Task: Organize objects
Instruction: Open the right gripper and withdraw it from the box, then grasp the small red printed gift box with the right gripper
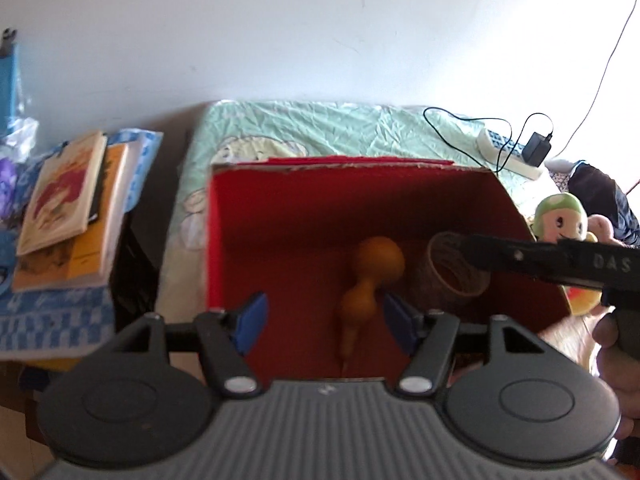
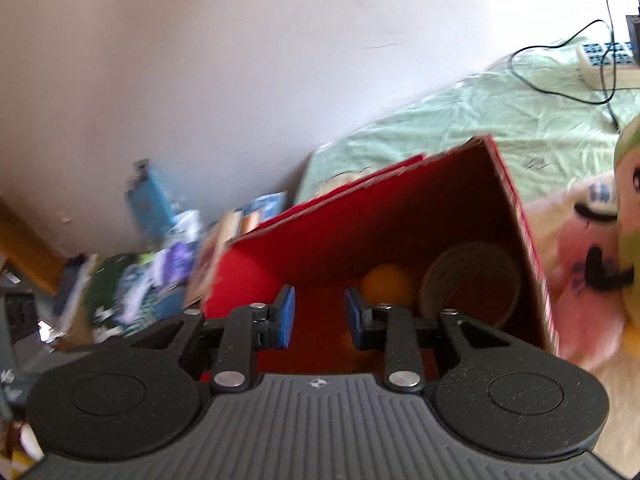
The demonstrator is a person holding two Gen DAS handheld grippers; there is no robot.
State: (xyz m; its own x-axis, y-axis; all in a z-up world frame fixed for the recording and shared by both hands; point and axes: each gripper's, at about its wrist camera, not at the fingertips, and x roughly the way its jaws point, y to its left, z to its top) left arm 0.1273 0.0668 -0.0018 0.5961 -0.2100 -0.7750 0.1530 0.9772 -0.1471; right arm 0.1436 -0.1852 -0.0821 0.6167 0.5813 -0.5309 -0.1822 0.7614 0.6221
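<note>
Both tongs hang over the open red-lined cardboard box (image 1: 280, 220) that sits on the bed's pale green crumpled sheet (image 1: 320, 128). The left tongs (image 1: 320, 316) are spread wide, blue pads apart, nothing between them; below and beyond them an orange gourd-shaped toy (image 1: 372, 272) lies on the box floor, neck toward the camera. Just beside it, in the right-hand corner of the box, sits a brown roll of tape (image 1: 448, 276).

The right tongs (image 2: 320, 316) stand partly apart with an empty gap, gripping nothing.

Around the box: a stack of 2 or 3 books with cream and orange covers (image 1: 68, 208) rests on a blue-and-white checked cloth (image 1: 56, 312) on the bench to the left. A white power strip (image 1: 508, 152) with a black adapter (image 1: 536, 148) and black cable lies on the sheet behind. A green-capped plush toy (image 1: 560, 216) crowds the box's right wall.

From the left camera, the black body of the other tool crosses over the tape roll, with part of a hand at the right edge. Only that view shows the gourd's whole shape; the right camera catches just its round end, but shows more of the plush pile and blurred clutter on the left.
</note>
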